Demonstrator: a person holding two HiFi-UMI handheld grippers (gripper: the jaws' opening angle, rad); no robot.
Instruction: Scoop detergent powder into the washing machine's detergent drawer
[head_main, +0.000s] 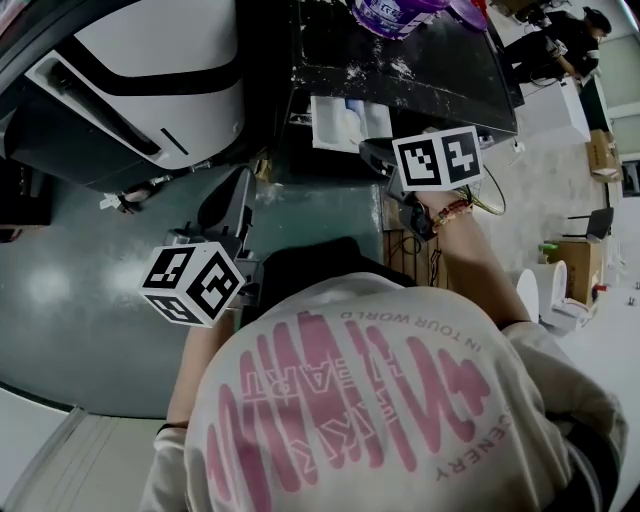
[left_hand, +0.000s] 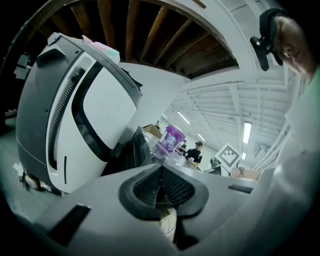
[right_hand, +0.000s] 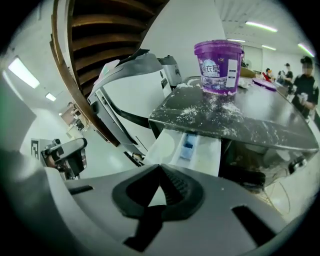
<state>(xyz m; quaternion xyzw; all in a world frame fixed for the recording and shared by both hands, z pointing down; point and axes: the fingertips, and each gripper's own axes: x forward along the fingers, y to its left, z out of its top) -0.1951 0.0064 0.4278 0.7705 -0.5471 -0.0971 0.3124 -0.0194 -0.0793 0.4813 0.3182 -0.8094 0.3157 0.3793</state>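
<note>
Jaws together, empty, on right gripper (right_hand: 159, 167) and left gripper (left_hand: 161, 167). Open detergent drawer (right_hand: 192, 145) sits just ahead of the right jaws, detergent tub (right_hand: 218, 67) higher, beyond. Arriving closed, they could knock the tub over.

Purple det. tub (right_hand: 218, 67) stands upright on washer's dark top (right_hand: 270, 125), w/ white powder (right_hand: 220, 107) spilt round it. White det. drawer (right_hand: 165, 150) is pulled out, blue insert (right_hand: 188, 142) inside, at tub's 7 o'clock.

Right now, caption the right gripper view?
Shut right claw facing the open white detergent drawer, purple plastic tub above.
</note>
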